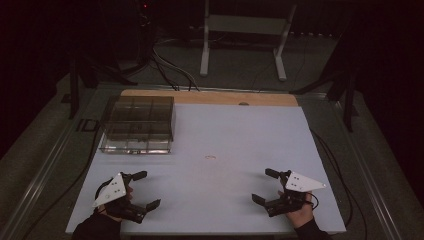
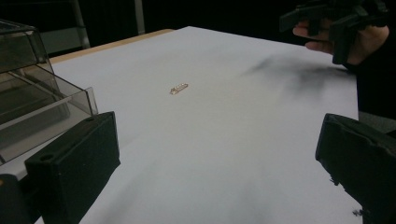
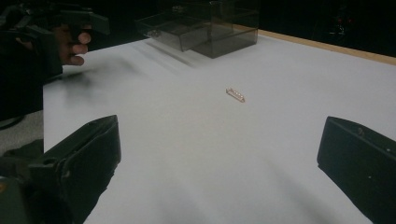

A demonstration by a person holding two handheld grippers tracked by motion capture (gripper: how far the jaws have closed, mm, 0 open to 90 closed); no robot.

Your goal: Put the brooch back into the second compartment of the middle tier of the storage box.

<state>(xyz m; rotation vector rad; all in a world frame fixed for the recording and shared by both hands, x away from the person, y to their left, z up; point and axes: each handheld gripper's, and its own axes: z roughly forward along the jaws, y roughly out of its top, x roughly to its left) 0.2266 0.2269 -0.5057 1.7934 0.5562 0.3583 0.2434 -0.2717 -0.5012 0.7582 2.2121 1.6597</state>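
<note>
A small gold-coloured clip-like piece [image 1: 210,157] lies flat near the middle of the white table; it also shows as a thin bar in the left gripper view [image 2: 178,88] and in the right gripper view [image 3: 235,94]. My left gripper [image 1: 148,189] rests at the front left, jaws wide open and empty [image 2: 219,163]. At the front right my right gripper [image 1: 264,186] stands open too, with nothing between its jaws [image 3: 219,163]. Both point toward the table's middle, well short of the piece.
A clear smoky plastic box [image 1: 138,124] with several compartments stands at the back left of the white table [image 1: 240,130]. A wooden strip [image 1: 210,97] runs along the far edge. Beyond it are cables and a metal stand [image 1: 245,35] on the floor.
</note>
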